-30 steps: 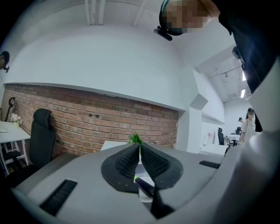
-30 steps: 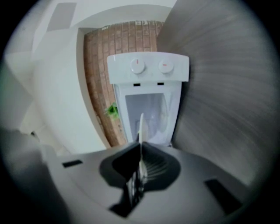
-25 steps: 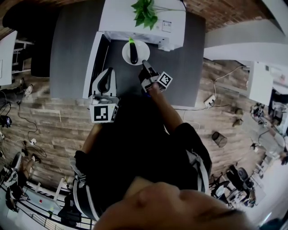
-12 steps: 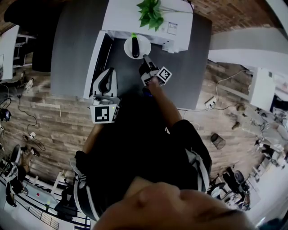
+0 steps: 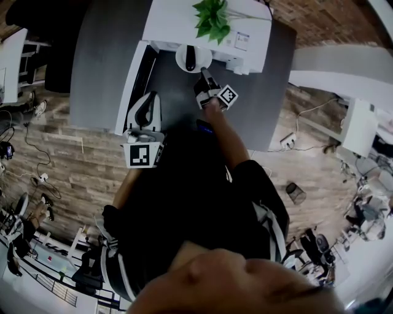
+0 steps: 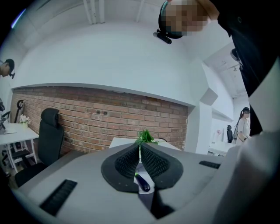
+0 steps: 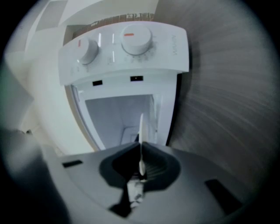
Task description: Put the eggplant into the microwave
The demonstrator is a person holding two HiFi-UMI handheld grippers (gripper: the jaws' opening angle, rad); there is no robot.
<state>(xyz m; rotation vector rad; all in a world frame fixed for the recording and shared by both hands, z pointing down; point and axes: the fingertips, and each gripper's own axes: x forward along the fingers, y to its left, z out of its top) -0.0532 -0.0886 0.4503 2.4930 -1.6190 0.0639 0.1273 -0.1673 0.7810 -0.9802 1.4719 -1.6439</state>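
Observation:
A dark eggplant (image 5: 190,59) with a green stem lies on a white plate (image 5: 181,58) at the mouth of the white microwave (image 5: 184,24). The microwave's door (image 5: 136,76) is swung open to the left. My right gripper (image 5: 206,78) is shut on the plate's near rim. In the right gripper view the plate (image 7: 141,127) shows edge-on between the pads of that gripper (image 7: 141,151), with the open cavity (image 7: 120,118) just ahead. My left gripper (image 5: 149,97) hangs shut and empty by the door. In the left gripper view the eggplant (image 6: 142,183) shows below that gripper (image 6: 140,151).
A green plant (image 5: 212,15) stands on top of the microwave. The microwave sits on a dark grey table (image 5: 104,61) against a brick wall (image 6: 87,118). Two knobs (image 7: 136,38) are on the control panel. A black office chair (image 6: 49,135) stands off to the left.
My right gripper has carried the plate with the eggplant toward the microwave opening, up the head view. The left gripper has stayed where it was.

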